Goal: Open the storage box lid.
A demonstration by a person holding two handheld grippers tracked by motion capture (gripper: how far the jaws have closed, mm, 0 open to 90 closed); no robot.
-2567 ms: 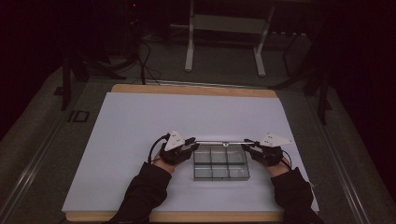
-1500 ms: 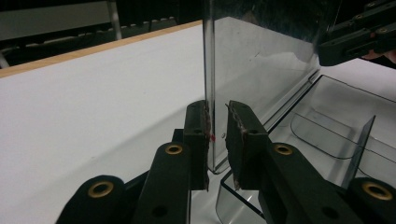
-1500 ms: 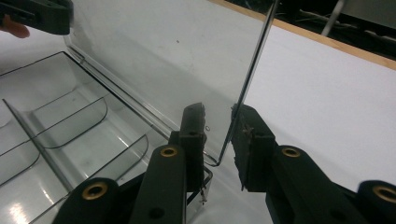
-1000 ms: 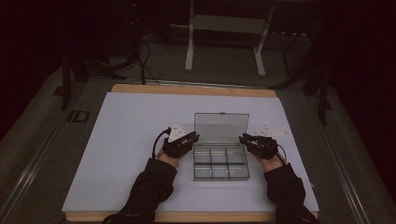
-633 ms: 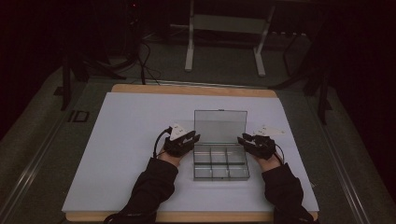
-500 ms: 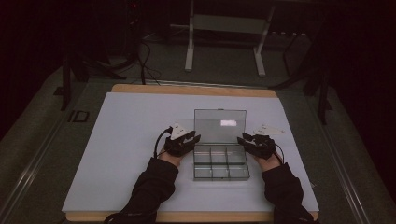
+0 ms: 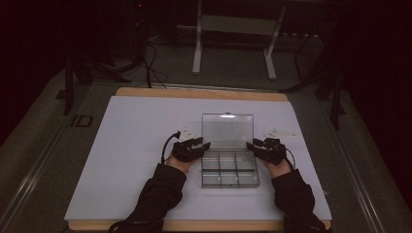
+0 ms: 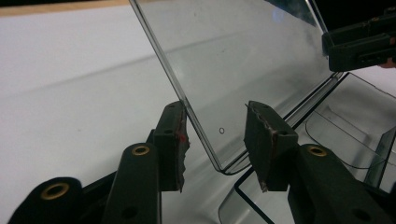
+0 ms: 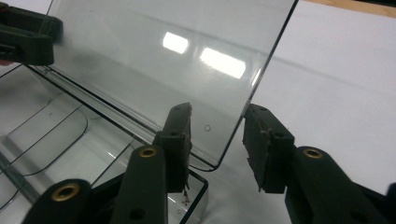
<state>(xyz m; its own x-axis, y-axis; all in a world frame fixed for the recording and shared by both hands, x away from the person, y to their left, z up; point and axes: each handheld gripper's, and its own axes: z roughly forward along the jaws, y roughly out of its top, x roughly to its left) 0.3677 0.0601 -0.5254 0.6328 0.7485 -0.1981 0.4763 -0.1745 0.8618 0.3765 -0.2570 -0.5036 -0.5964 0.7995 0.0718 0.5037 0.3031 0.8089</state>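
A clear plastic box (image 7: pixel 229 171) with several compartments sits on the white table, its lid (image 7: pixel 227 130) standing up and tilted back. My left gripper (image 7: pixel 204 144) is at the lid's left edge, near the hinge. In the left gripper view the left gripper (image 8: pixel 215 112) is open, with the lid's (image 8: pixel 233 60) lower corner between the jaws. My right gripper (image 7: pixel 251 144) is at the lid's right edge. In the right gripper view the right gripper (image 9: pixel 219 112) is open too, its jaws on either side of the lid's (image 9: pixel 163 51) corner above the box base (image 9: pixel 56 140).
The white table top (image 7: pixel 131 141) spreads wide to the left and behind the box, with a wooden rim (image 7: pixel 204 93) at the far side. Metal stand legs (image 7: pixel 197 53) rise from the dark floor beyond the table.
The lid has swung up from nearly flat to standing. Both grippers have moved inward and nearer the hinge. Over the last second hardly anything has shifted.
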